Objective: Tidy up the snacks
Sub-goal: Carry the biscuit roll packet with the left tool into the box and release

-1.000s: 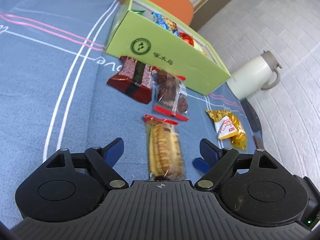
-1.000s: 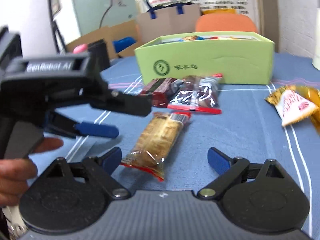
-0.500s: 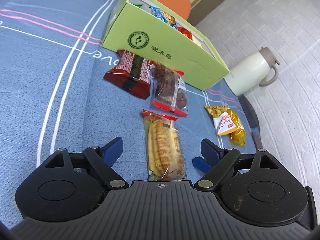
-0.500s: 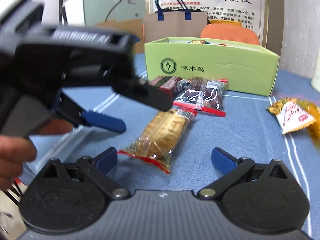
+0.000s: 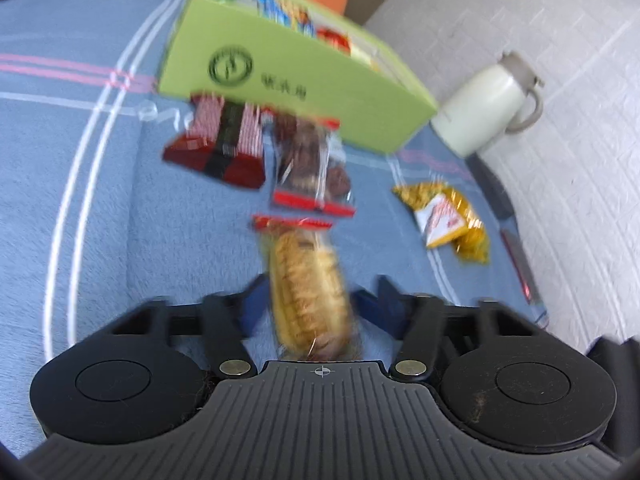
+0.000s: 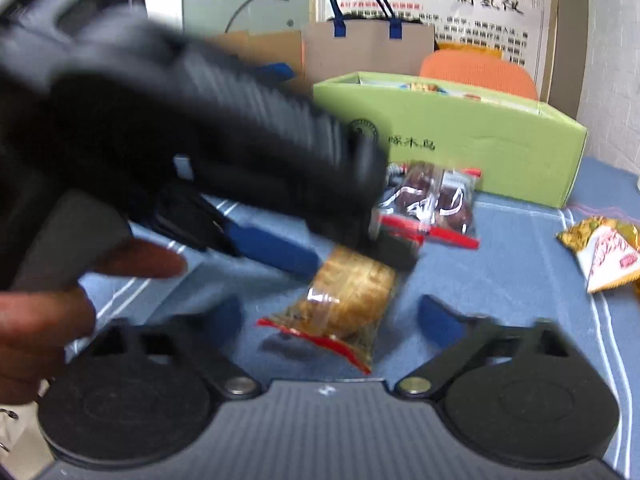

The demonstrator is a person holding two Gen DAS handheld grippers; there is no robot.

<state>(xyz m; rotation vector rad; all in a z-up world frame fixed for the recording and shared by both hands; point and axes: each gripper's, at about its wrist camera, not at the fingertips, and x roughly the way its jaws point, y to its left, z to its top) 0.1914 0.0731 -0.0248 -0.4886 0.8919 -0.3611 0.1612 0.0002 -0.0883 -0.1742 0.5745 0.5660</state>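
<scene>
On the table, the clear-wrapped biscuit pack [image 5: 306, 292] lies nearest the cameras, in front of the green box [image 5: 296, 76], which already holds some snacks.

The left hand-held gripper [image 5: 310, 300] is closing, its blue pads [image 5: 256, 300] hugging both long sides of the pack. Through the blur they seem to press the wrapper, so I judge the pack gripped. The right hand-held gripper [image 6: 332, 316] is closing too, with the pack's near end between its jaws, but its pads [image 6: 436, 316] stand clear of the wrapper and it grasps nothing.

To do this step well, pinch the pack across its middle, gently enough not to crush the biscuits. Lift it flat and clear of the dark date pack [image 5: 314, 168] just before the box, then lower it over the box wall.

The table wears a blue cloth [image 5: 60, 200] with white and pink stripes. Left of the date pack lies a red-and-black packet [image 5: 218, 148]. Right of the box lie a yellow packet [image 5: 444, 216] and a white jug [image 5: 484, 108], by a white brick wall [image 5: 560, 32].
</scene>
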